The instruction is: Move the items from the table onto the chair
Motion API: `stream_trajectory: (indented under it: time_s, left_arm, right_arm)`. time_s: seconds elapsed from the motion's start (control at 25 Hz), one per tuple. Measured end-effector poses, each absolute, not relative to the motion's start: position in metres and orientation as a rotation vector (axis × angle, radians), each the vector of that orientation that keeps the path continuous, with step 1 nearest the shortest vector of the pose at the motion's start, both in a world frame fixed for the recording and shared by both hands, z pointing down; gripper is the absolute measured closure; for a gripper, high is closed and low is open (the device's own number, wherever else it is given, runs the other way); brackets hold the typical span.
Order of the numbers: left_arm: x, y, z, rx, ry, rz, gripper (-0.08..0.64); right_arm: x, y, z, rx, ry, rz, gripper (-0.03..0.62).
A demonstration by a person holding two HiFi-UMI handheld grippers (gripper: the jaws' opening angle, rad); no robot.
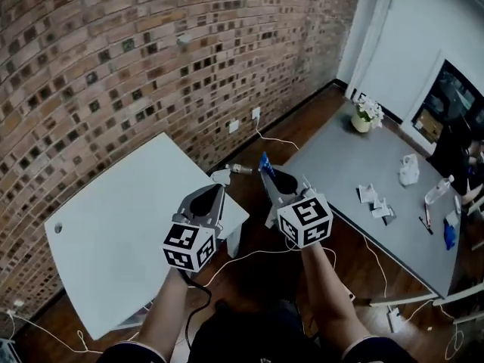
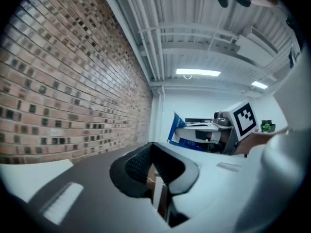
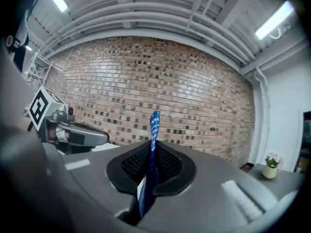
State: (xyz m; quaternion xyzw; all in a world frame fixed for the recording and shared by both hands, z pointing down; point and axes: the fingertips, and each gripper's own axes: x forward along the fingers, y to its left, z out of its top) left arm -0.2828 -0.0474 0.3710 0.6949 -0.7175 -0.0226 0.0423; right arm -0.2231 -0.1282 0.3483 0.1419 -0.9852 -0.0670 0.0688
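Blue packet [image 3: 154,130], print unreadable

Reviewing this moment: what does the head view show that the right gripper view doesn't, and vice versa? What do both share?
Head view only: the scattered items on the grey table, the person's forearms, cables on the floor, and a small pale item at the left gripper's tip. Right gripper view only: the ceiling lights and pipes. Both: the brick wall, the potted plant, the left gripper, and the blue packet clamped between the right gripper's fingers.
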Motion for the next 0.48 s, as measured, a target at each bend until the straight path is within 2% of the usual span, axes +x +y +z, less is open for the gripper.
stream_trajectory:
  time_s: [0.48]
  left_arm:
    - [-0.014, -0.231, 0.413, 2.494, -1.617, 0.050, 0.548]
  right_arm:
    - [0.061, -0.307, 0.404, 1.040, -2.686, -0.014, 0.588]
